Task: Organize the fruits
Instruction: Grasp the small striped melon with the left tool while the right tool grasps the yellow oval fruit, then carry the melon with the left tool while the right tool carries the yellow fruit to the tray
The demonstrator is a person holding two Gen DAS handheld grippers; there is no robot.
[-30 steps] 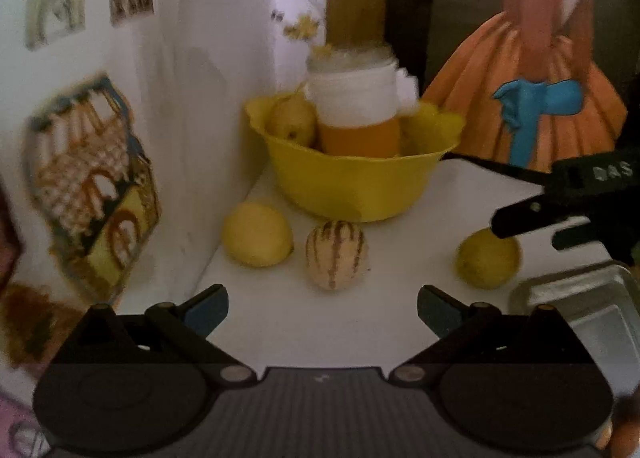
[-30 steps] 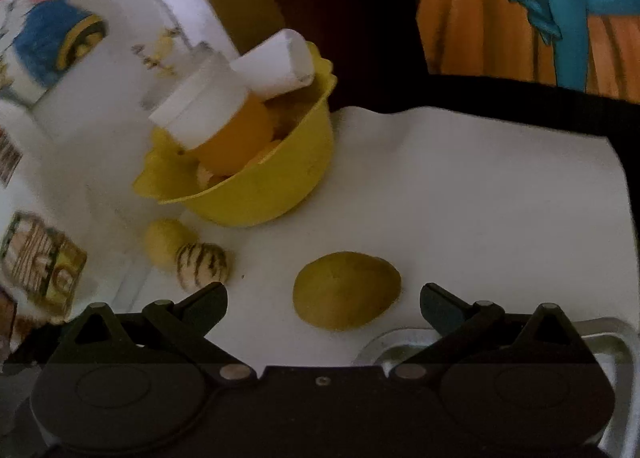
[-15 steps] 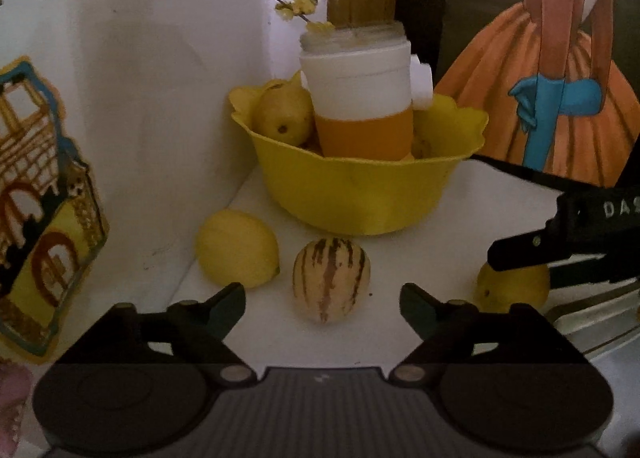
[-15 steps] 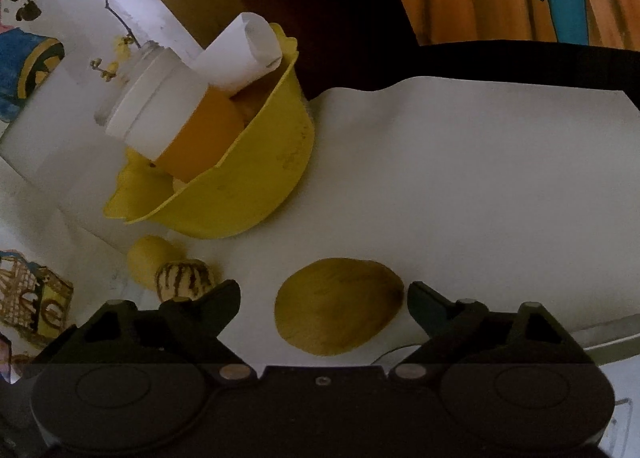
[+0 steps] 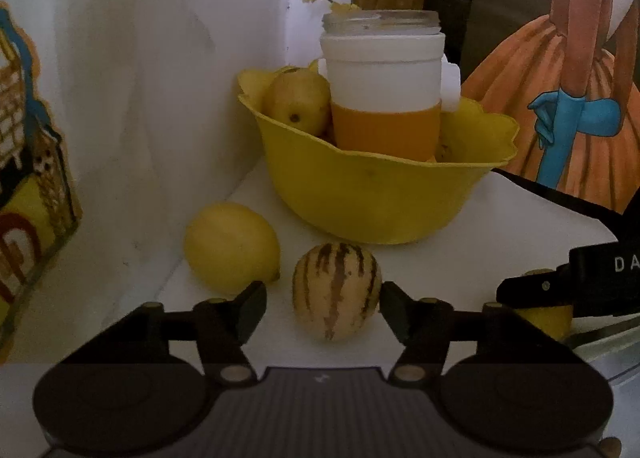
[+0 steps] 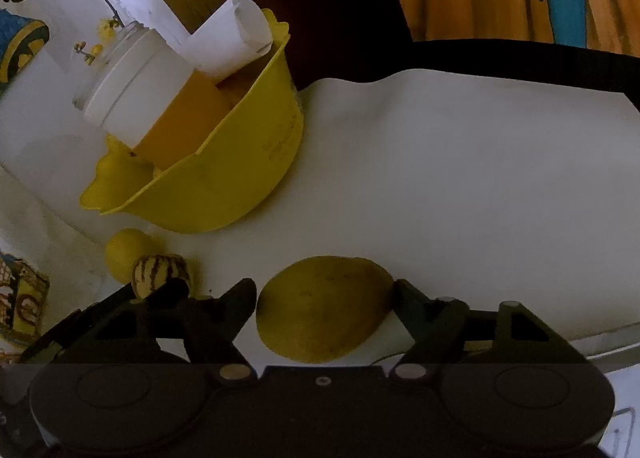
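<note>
The left gripper stands wide around a ribbed, brown-striped melon on the white counter; a smooth lemon lies beside. The right gripper brackets a dull, matte yellow-green fruit, its fingers spread. Behind, a scalloped yellow plastic bowl holds a pear and an orange-and-white jar.

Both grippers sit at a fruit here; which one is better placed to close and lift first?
Probably the right. The right gripper has its fingers flanking the yellow-green fruit at mid-body, one apparently touching it. The left gripper brackets the striped fruit too, with gaps visible on both sides.
</note>
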